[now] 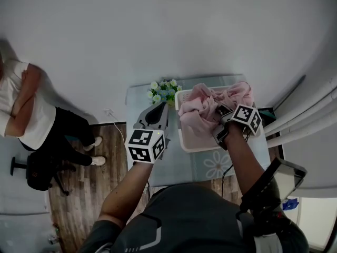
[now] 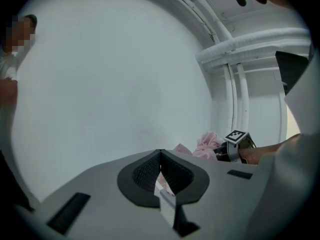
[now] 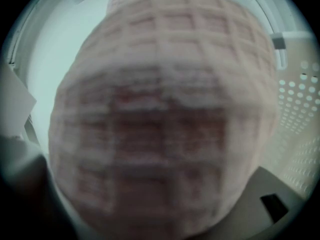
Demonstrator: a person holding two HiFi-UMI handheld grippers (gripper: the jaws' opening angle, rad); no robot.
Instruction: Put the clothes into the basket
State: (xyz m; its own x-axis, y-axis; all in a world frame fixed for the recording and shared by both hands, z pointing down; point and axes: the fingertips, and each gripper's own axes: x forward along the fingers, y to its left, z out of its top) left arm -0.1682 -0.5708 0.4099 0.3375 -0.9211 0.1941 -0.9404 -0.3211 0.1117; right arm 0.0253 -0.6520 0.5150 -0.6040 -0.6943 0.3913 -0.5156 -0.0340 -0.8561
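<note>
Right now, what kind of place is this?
Likely a home-style room, maybe a staged test space: wood floor, small table with flowers, white laundry basket of pink clothes.

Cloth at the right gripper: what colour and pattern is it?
Pink cloth with a waffle-grid weave; clearest in the right gripper view.

No legible txt, labels or nos. anywhere.
</note>
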